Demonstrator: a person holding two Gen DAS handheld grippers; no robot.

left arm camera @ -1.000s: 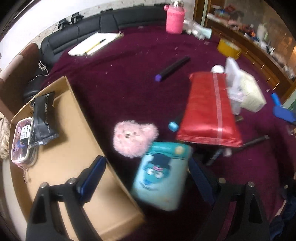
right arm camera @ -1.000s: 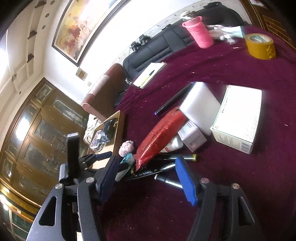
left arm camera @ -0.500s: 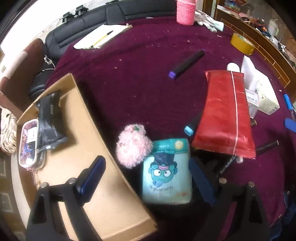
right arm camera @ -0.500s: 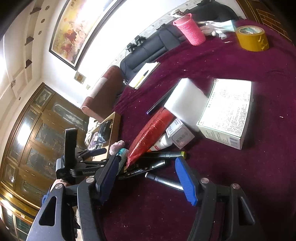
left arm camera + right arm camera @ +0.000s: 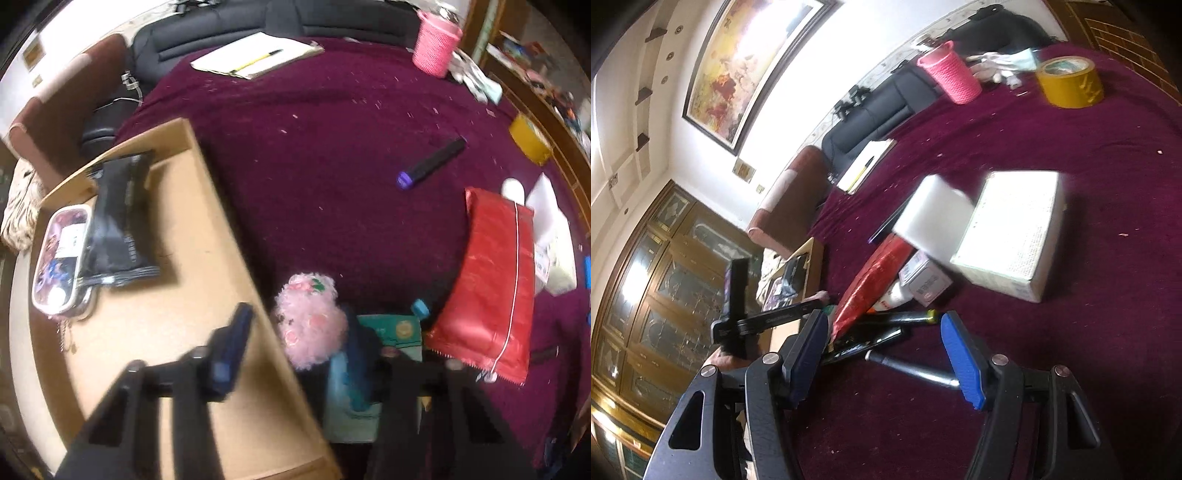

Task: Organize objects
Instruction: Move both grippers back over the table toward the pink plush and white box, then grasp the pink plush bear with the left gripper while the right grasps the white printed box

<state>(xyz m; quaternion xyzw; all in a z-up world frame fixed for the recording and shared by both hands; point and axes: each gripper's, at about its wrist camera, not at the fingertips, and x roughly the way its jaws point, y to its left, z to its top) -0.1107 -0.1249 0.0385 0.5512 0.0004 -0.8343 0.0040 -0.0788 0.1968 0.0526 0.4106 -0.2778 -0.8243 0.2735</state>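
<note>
the left tool (image 5: 295,347) is pointing steeply down over the edge of the cardboard box (image 5: 177,325), and its jaws have just been closing. the pink plush toy (image 5: 314,325) is sitting between the two fingers, beside the box wall on the purple table (image 5: 332,166), but blur is hiding whether the pads are pressing on it, so i cannot tell if it is gripped. the teal pack (image 5: 391,332) is lying partly under the right finger, and the red packet (image 5: 495,284) is resting just beside it. a black pouch (image 5: 118,221) and a clear pencil case (image 5: 62,258) are lying inside the box. the right tool (image 5: 882,350) is standing open and holding nothing, hovering over the dark pens (image 5: 886,332) on the table.
</note>
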